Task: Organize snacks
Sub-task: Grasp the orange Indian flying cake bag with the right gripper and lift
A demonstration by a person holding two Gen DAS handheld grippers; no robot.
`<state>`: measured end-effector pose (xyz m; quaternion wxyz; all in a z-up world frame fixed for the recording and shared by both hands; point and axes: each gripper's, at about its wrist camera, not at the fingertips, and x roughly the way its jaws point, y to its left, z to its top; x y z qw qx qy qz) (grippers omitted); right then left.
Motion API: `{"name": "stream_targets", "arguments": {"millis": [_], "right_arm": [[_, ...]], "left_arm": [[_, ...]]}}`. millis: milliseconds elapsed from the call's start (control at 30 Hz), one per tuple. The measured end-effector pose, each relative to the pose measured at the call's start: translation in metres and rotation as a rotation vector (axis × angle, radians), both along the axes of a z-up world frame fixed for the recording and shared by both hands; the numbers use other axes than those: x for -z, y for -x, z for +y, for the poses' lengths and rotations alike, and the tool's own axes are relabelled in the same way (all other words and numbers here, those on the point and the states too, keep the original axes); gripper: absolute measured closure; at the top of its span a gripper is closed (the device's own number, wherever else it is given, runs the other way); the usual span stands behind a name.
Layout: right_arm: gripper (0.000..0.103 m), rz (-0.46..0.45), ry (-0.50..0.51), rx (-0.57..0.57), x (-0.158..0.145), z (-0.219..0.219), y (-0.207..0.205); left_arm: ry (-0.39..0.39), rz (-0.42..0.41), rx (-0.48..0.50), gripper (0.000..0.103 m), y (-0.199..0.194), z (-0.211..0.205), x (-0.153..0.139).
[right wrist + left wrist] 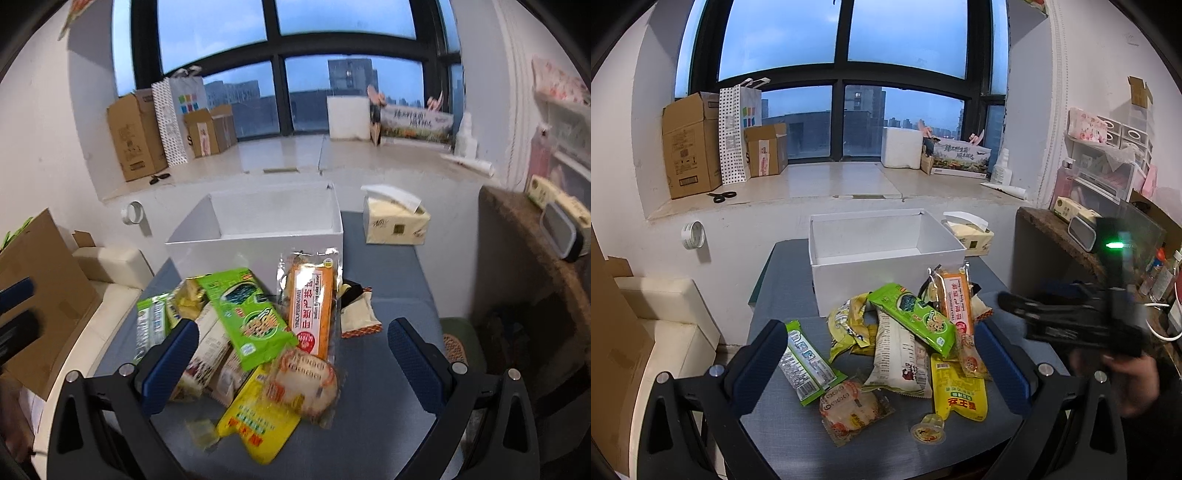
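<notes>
A pile of snack packets lies on the grey table [783, 280] in front of an empty white box [882, 254]. In it are a green packet [916, 317], an orange cake bar [956, 299], a yellow pouch [956, 391], a white bag [897, 350], a green-and-white stick pack [807, 365], a round rice cracker pack [849, 406] and a small jelly cup [927, 432]. My left gripper [882, 373] is open, its fingers on either side of the pile. My right gripper [291, 365] is open above the pile, with the green packet [247, 314] and the orange bar [310, 306] ahead; it also shows at the right of the left wrist view [1008, 301].
A tissue pack [971, 232] stands right of the box. A cream sofa [665, 325] is left of the table, and a wooden shelf [1060, 236] with clutter is at the right. Cardboard boxes [690, 155] and scissors [722, 195] sit on the window sill.
</notes>
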<state>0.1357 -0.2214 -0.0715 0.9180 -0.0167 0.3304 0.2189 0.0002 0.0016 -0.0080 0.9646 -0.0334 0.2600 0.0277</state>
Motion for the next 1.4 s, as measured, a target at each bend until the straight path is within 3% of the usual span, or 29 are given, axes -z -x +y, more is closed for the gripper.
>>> {"name": "stream_targets", "arguments": {"millis": [300, 500, 633, 767, 833, 900, 967, 1067, 1400], "right_arm": [[0.000, 0.182, 0.072, 0.060, 0.080, 0.036, -0.104], [0.000, 0.204, 0.089, 0.066, 0.098, 0.057, -0.130], [0.002, 0.206, 0.118, 0.077, 0.103, 0.067, -0.134], [0.014, 0.215, 0.127, 0.077, 0.108, 0.070, -0.137], [0.015, 0.217, 0.133, 0.079, 0.110, 0.070, -0.138], [0.020, 0.210, 0.125, 0.077, 0.108, 0.068, -0.137], [0.032, 0.205, 0.124, 0.084, 0.107, 0.065, -0.134], [0.039, 0.206, 0.112, 0.081, 0.105, 0.061, -0.133], [0.042, 0.157, 0.081, 0.118, 0.090, 0.042, -0.124]], "left_arm": [[0.015, 0.015, -0.024, 0.000, 0.000, 0.010, 0.009], [0.044, 0.016, -0.028, 0.000, -0.001, 0.015, 0.015], [0.054, 0.013, -0.030, 0.000, 0.000, 0.016, 0.016], [0.060, 0.028, -0.029, 0.000, -0.001, 0.015, 0.018], [0.064, 0.033, -0.030, 0.000, -0.002, 0.015, 0.019], [0.065, 0.043, -0.030, 0.000, -0.003, 0.014, 0.020], [0.067, 0.042, -0.029, 0.000, -0.003, 0.014, 0.020], [0.063, 0.043, -0.028, 0.000, -0.004, 0.013, 0.021], [0.078, 0.052, -0.036, 0.000, -0.008, 0.016, 0.026]]}}
